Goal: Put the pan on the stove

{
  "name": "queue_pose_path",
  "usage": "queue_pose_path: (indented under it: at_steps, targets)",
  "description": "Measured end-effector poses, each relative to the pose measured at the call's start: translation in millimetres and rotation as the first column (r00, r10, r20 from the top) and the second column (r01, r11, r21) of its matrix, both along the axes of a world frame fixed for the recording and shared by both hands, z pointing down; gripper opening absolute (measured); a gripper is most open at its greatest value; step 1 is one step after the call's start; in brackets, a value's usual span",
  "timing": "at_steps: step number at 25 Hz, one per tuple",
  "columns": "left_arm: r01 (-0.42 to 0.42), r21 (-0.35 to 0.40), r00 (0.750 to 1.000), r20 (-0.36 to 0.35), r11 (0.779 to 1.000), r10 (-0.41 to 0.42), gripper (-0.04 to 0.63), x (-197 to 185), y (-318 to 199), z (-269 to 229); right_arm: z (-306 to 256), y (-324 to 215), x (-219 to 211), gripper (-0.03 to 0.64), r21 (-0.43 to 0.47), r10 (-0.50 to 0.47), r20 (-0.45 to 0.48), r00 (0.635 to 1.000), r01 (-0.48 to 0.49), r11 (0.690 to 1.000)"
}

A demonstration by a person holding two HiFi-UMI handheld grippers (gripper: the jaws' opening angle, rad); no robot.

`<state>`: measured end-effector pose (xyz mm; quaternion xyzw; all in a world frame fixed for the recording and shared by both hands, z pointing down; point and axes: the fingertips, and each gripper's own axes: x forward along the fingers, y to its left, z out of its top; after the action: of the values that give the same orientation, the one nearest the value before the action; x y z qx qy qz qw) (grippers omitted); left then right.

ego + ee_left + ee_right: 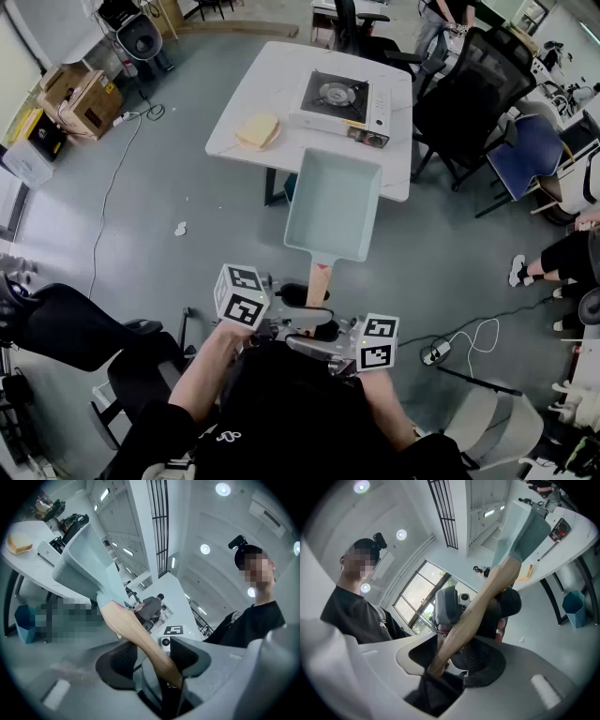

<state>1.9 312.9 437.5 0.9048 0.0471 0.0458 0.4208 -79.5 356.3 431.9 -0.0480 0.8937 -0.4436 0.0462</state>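
Note:
A pale green rectangular pan (333,202) hangs in the air in front of the white table (251,94), its wooden handle (320,279) pointing back at me. The portable stove (339,98) stands on the table's far right part, beyond the pan. My left gripper (292,302) and right gripper (323,330) meet at the handle's end. In the left gripper view the handle (136,634) runs between the pads of the left gripper (150,658) up to the pan (86,569). In the right gripper view the right gripper (459,644) clamps the same handle (478,611).
A yellow slab (258,131) lies on the table left of the stove. Black office chairs (478,94) crowd the table's right side, and a seated person's legs (562,258) show at far right. Cardboard boxes (80,94) and a floor cable (112,178) lie to the left. A blue bin (24,623) stands under the table.

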Motion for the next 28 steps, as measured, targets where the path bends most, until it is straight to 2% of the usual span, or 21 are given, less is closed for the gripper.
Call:
queue_pose_path:
  at_steps: [10, 28]
  targets:
    - [0.011, -0.01, 1.0, -0.011, 1.0, -0.011, 0.225, -6, -2, 1, 0, -1, -5, 0.184, -0.008, 0.002, 0.02, 1.0, -0.001, 1.0]
    - [0.008, -0.027, 1.0, -0.03, 1.0, -0.009, 0.225, -13, 1, 3, 5, 1, -12, 0.192, -0.009, 0.028, -0.03, 0.999, -0.028, 1.0]
